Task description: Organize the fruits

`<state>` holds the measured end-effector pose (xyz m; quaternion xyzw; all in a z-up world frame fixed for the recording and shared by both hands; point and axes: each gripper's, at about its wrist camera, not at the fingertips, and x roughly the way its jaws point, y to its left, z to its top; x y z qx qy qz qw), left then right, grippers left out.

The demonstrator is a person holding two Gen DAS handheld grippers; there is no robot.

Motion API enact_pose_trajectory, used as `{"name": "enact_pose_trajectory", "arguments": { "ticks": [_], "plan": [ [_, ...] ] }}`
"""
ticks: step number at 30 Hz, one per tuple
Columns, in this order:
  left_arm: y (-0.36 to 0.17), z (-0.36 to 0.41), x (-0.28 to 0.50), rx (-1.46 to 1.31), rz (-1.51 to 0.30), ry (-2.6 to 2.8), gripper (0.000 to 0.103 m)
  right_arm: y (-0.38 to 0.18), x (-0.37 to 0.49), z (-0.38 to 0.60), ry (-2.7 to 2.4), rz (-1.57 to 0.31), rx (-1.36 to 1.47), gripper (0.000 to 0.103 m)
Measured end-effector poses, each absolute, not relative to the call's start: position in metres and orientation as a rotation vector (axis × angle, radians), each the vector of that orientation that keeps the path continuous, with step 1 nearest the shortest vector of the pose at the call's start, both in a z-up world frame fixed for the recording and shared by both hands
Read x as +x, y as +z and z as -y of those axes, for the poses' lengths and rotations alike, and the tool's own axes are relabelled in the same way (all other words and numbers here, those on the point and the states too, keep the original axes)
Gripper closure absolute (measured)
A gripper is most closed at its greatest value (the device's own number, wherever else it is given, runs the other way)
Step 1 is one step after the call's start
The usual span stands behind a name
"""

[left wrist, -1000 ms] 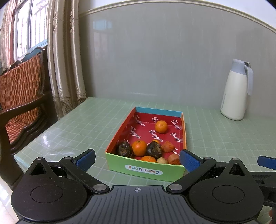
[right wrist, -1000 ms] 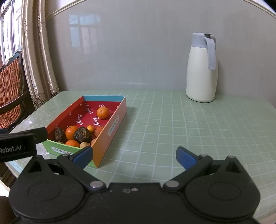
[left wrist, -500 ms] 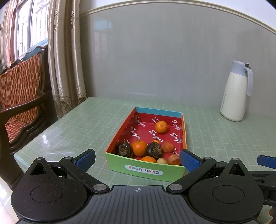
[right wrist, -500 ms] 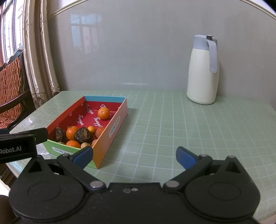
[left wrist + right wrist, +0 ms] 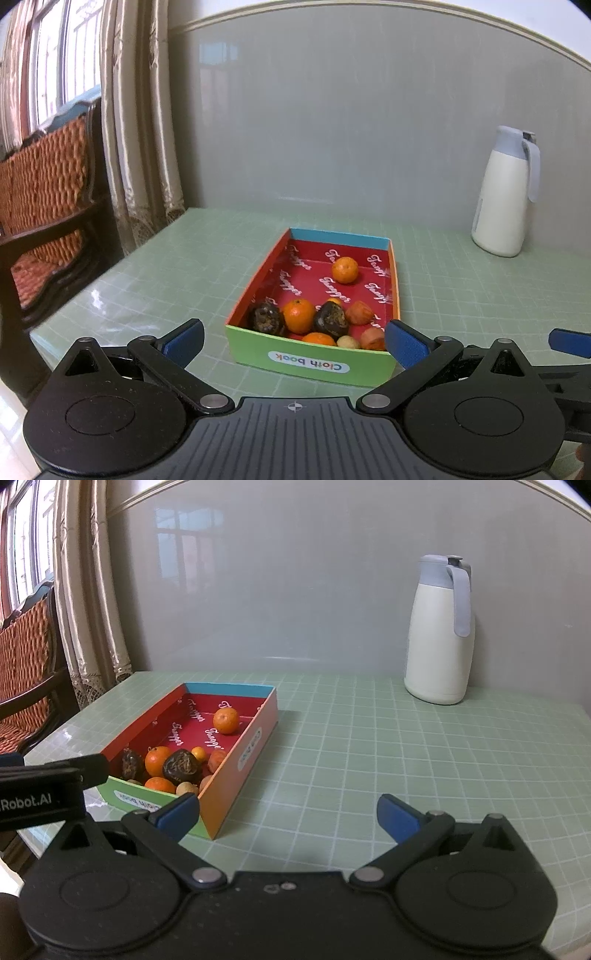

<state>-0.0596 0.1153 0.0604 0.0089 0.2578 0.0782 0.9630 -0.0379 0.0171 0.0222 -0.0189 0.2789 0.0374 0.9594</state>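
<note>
A cardboard box [image 5: 310, 363] [image 5: 236, 775] with a red inside and a green "Cloth book" front stands on the green tiled table. Several fruits lie in it: one orange [image 5: 344, 270] [image 5: 226, 720] alone toward the far end, and at the near end an orange [image 5: 298, 315], two dark wrinkled fruits [image 5: 331, 319] [image 5: 181, 766] and small brownish ones. My left gripper [image 5: 294, 341] hovers open just in front of the box, holding nothing. My right gripper [image 5: 288, 814] is open too, over bare table to the box's right. The left gripper's body [image 5: 48, 794] shows in the right wrist view.
A white thermos jug [image 5: 506, 195] [image 5: 439, 631] with a grey lid stands at the back right near the grey wall. A wooden chair with orange cushions [image 5: 40, 206] and curtains [image 5: 136, 122] are off the table's left edge.
The right gripper's view has drifted slightly, so the jug and box sit a little lower and farther right. The left gripper is nearly still. Both stay open.
</note>
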Motion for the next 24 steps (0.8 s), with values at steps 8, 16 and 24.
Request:
{"name": "enact_pose_trajectory", "arguments": {
  "ticks": [8,16,24],
  "plan": [
    [0.0622,-0.117,-0.0583,-0.003,-0.547,0.134,0.0,0.0236,-0.0397,-0.018,0.082,-0.556,-0.046,0.0],
    [0.06,-0.1207,-0.0554,-0.054,-0.581,0.074,0.0,0.0255,-0.0409,-0.019,0.088,-0.545,-0.054,0.0],
    [0.0612,-0.1138,-0.0575,-0.002,-0.526,0.087,0.0,0.0265,-0.0415,-0.0214,0.093,-0.534,-0.07,0.0]
  ]
}}
